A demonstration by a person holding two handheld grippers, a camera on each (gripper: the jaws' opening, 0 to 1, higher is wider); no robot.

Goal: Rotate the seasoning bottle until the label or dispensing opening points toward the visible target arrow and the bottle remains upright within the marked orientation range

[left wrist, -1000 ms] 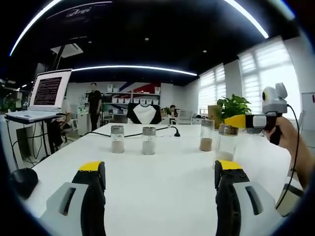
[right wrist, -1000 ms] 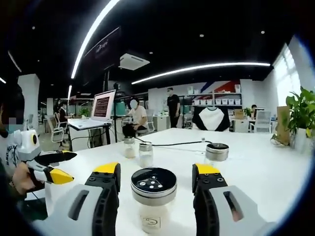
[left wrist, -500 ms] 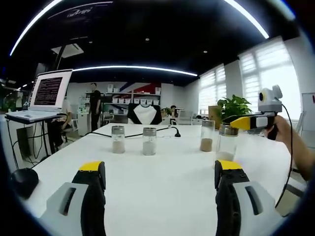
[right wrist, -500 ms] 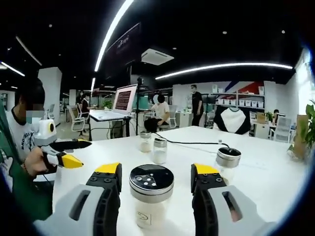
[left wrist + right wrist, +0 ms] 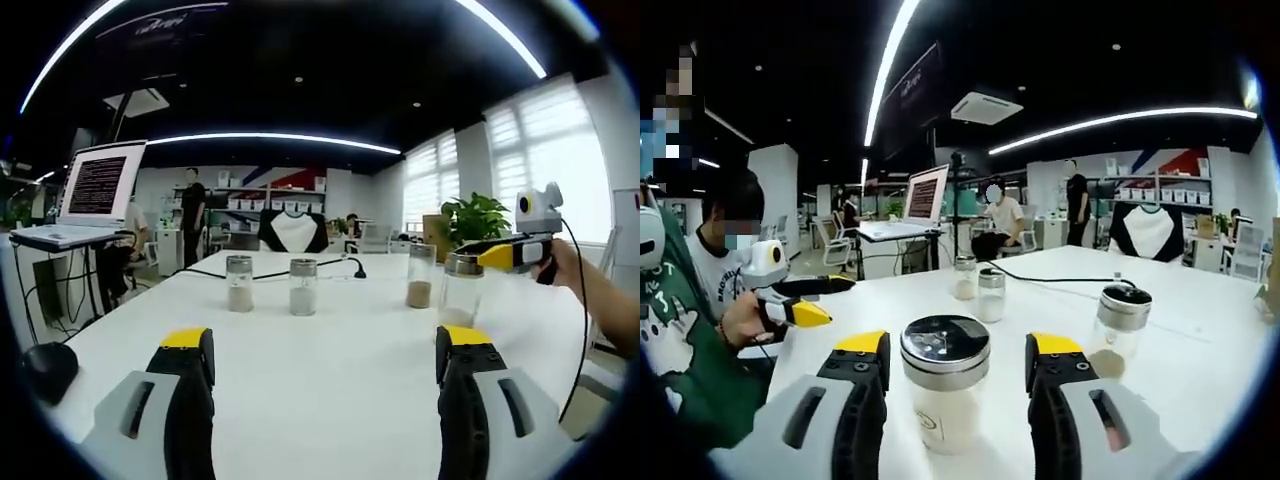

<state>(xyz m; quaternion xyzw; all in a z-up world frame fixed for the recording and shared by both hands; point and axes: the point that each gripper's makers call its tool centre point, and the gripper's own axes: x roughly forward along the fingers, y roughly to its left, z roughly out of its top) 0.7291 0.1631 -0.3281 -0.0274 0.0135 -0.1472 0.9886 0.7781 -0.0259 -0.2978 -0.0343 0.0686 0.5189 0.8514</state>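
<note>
1. Your right gripper [image 5: 955, 372] has its jaws spread wide on either side of the seasoning bottle [image 5: 944, 392], low in the centre of the right gripper view. I see a gap on both sides, so nothing is clamped yet; you look set to close on the body just under the cap.

2. That bottle stands upright on the white tabletop [image 5: 1200, 360], its perforated metal cap [image 5: 945, 343] facing up and a small mark on the lower front of the glass. Straddling it squarely makes sense: a level grip should let you twist it without tipping. I cannot find any target arrow on the tabletop, so check where the opening must point before you turn.

3. Your left gripper [image 5: 325, 365] has its jaws wide apart at the bottom of the left gripper view, holding nothing, over bare tabletop. It is parked well clear of the bottle, which sits at centre right there [image 5: 460, 290], with your right gripper reaching in from the right edge.

4. Further out, a second shaker [image 5: 1120, 322] stands at right of centre in the right gripper view, near enough to knock if you swing wide.

5. Beyond it, two small jars [image 5: 977, 286] stand side by side by a black cable [image 5: 1050, 279], well apart from your work.

6. Farthest, a laptop [image 5: 923, 197] sits on a stand in the upper middle, with people behind.
</note>
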